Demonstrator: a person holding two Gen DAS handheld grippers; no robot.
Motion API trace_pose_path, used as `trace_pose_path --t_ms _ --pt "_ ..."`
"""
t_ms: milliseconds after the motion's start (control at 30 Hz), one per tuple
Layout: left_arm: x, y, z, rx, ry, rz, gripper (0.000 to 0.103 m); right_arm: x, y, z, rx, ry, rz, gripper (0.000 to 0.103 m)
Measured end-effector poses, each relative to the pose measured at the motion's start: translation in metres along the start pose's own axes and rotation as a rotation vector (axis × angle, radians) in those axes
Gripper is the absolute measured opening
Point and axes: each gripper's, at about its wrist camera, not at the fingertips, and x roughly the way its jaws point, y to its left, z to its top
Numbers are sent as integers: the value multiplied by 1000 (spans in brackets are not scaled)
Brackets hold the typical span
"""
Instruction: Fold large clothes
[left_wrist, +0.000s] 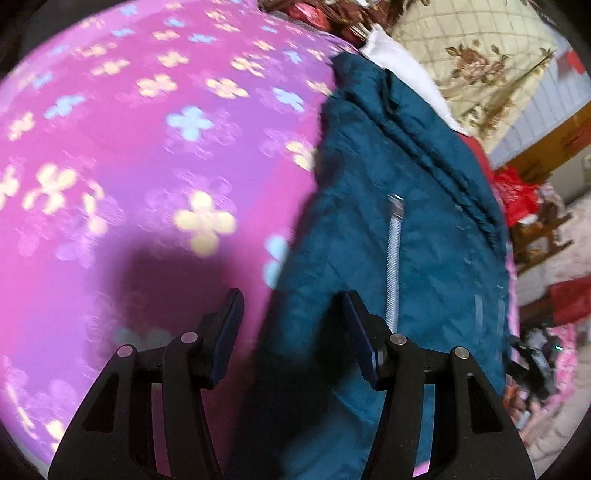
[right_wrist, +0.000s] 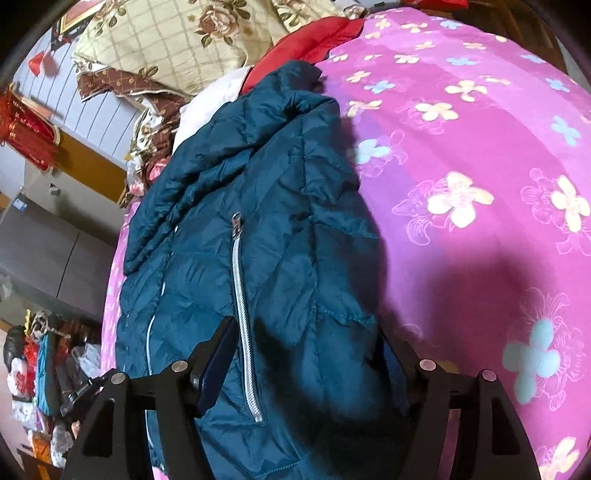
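A teal quilted jacket (left_wrist: 388, 166) lies on a pink flowered bedsheet (left_wrist: 129, 147), its silver pocket zipper (left_wrist: 393, 258) facing up. My left gripper (left_wrist: 293, 332) hangs open over the jacket's left edge. One pad is above the sheet and the other above the teal fabric; neither presses. In the right wrist view the jacket (right_wrist: 277, 184) fills the middle, with its zipper (right_wrist: 242, 314) running down between the fingers. My right gripper (right_wrist: 306, 365) straddles a bulge of jacket fabric and its jaws are opening. The left pad stands free and the fabric hides the right one.
The bedsheet (right_wrist: 461, 147) spreads wide beside the jacket. A beige rose-print quilt (right_wrist: 166, 37), a white cloth (right_wrist: 207, 107) and a red cloth (right_wrist: 306, 37) pile up at the jacket's far end. Beyond the bed edge stand a grey cabinet (right_wrist: 44, 251) and floor clutter (right_wrist: 37, 369).
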Motion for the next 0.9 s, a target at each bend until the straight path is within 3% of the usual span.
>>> trace_pose_path --t_ms 67,167,333,433,700,900 --pt "2 -4 -8 -2 41 -84 55 1 -3 -3 8 37 59 70" --pt "-2 -15 -26 41 26 -86 55 -5 -9 -13 32 55 101 70" --pt "-6 -12 -48 -6 57 -208 55 -16 -19 -31 78 69 153 70" --pt "-10 -8 -54 -14 50 -243 55 -20 -19 -38 81 77 151 70" --pt "-12 -4 -62 -7 60 -301 55 -32 -20 -65 53 120 195 70" --pt "-9 13 -51 -126 68 -473 55 -24 -25 -71 125 123 301 70"
